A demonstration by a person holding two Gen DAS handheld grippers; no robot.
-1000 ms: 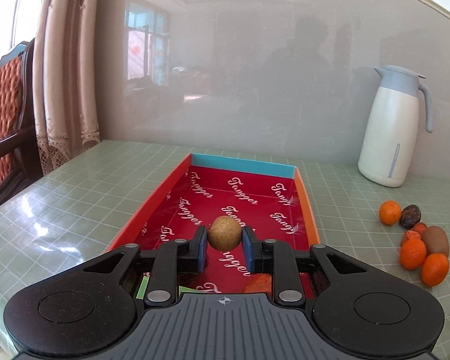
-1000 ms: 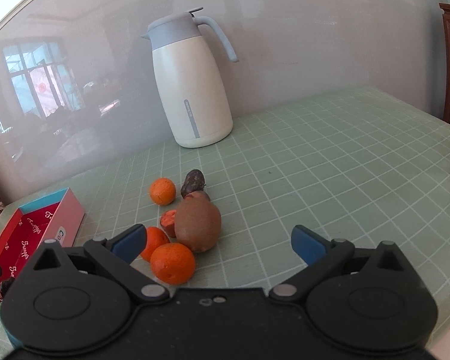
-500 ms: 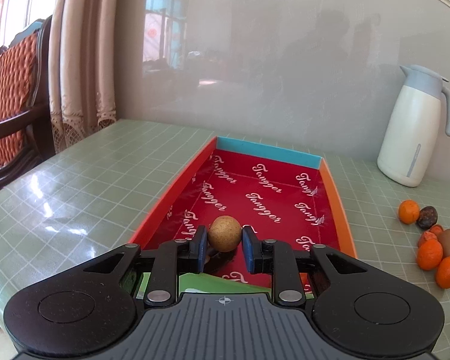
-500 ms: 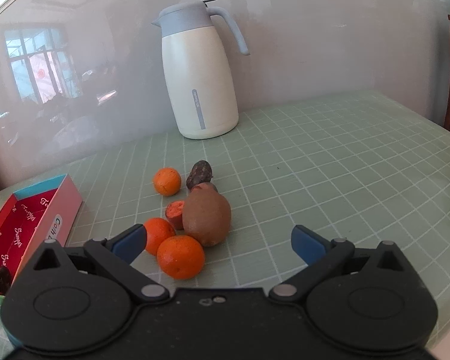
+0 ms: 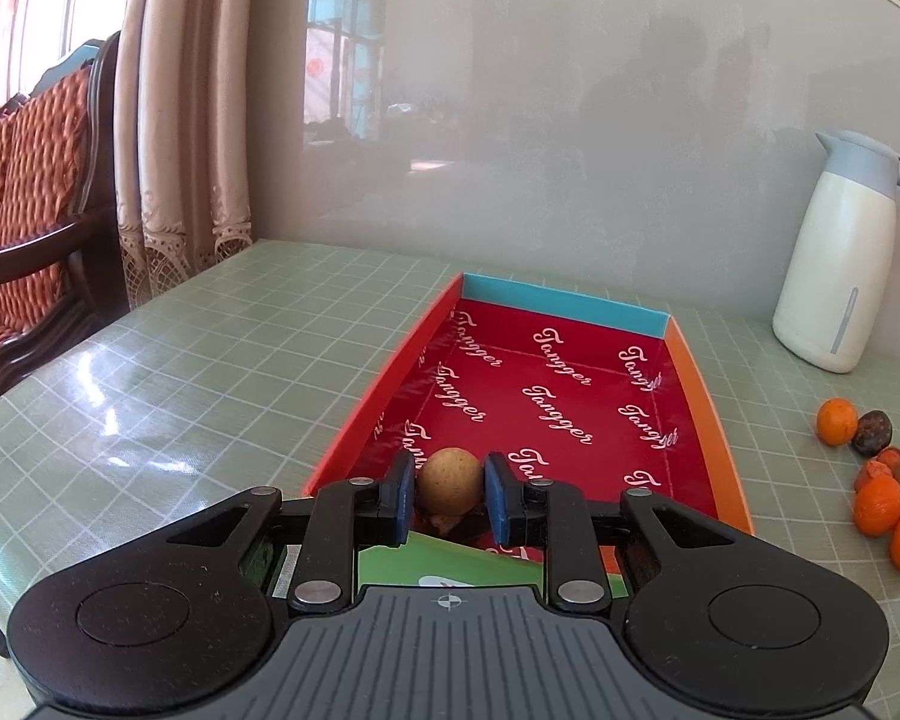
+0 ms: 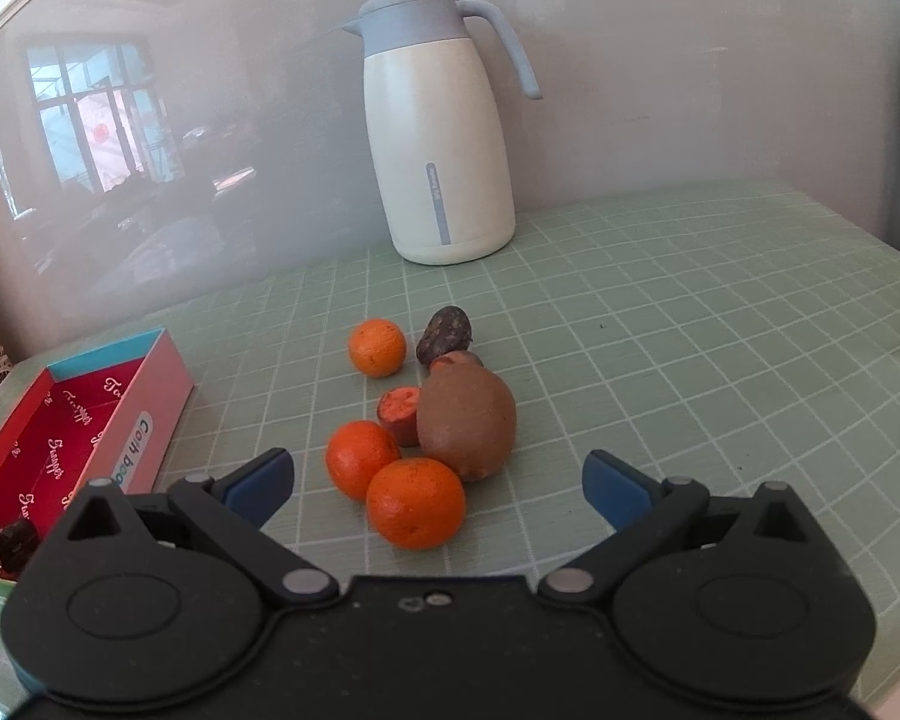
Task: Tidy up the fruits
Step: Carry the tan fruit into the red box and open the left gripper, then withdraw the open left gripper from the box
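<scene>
Round tan fruit (image 5: 450, 482) clamped in left gripper (image 5: 450, 495), over red box (image 5: 570, 396).

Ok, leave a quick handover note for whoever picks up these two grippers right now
Left gripper: shut on the round tan fruit, held over the near end of the red box.
Right gripper: open, empty, facing the fruit pile.
Done: a dark fruit is in the box.
Left: release the tan fruit; box the three oranges, kiwi, orange piece and dark fruits lying near the jug.
</scene>
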